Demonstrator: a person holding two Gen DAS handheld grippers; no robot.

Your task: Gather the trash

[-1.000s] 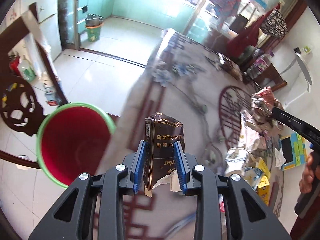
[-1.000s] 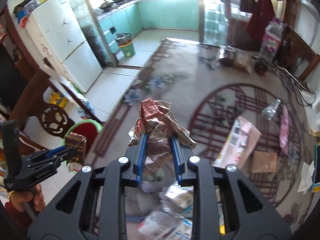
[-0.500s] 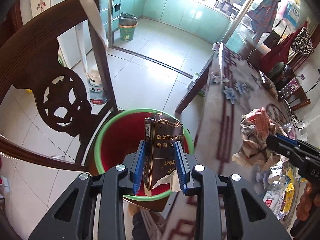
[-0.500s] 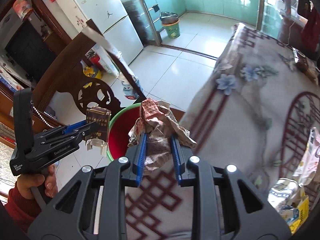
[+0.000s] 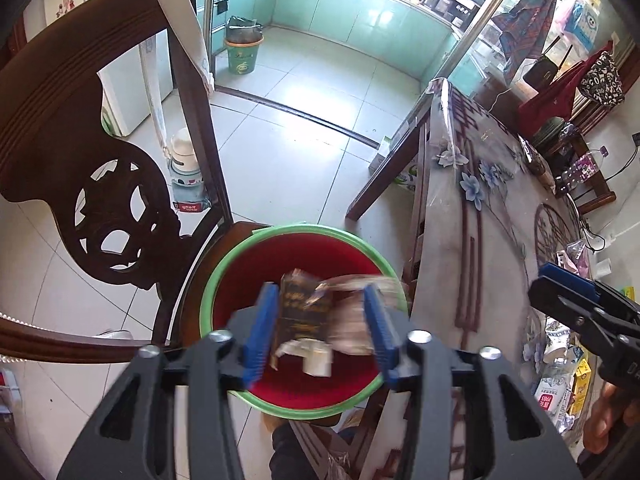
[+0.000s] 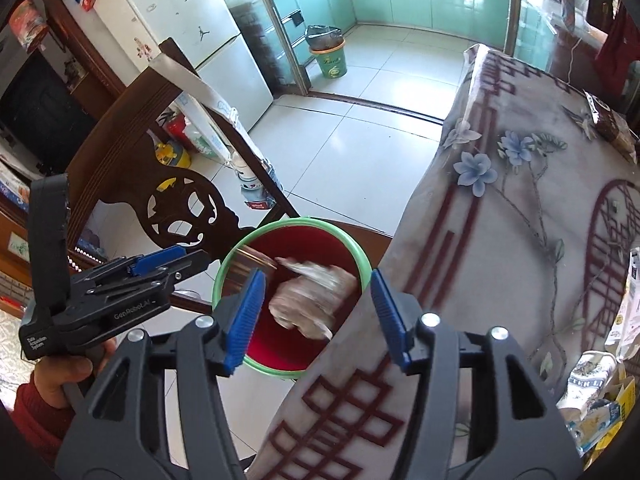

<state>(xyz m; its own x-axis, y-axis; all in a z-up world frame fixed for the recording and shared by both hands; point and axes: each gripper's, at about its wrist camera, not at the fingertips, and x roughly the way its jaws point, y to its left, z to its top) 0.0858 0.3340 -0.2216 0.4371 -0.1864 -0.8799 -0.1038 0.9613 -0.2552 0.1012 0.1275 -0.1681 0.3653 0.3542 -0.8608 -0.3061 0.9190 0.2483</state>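
Trash, left wrist view: dark carton [image 5: 301,314], blurred, sits between the left gripper [image 5: 320,334] jaws over the red bin [image 5: 256,280]. Jaws opening; blue pads stand clear of the carton on both sides, no grip. Crumpled paper [image 5: 352,316] shows blurred beside the carton, also over the bin mouth. Bin has a green rim and stands beside a carved wooden chair [image 5: 100,168], close against the counter [image 5: 480,208] edge. Right gripper [image 5: 560,292] enters at far right above the counter, nothing seen in it.

Right wrist view: right gripper [image 6: 316,316] jaws opening, wide apart, pads touching nothing. Crumpled paper [image 6: 312,300] blurred, below and between them inside the bin [image 6: 280,356] opening. Carton [image 6: 256,262] partly visible at the bin's left inner wall. Left gripper [image 6: 168,262] at left, held by a hand [image 6: 64,372], hovering beside the rim.
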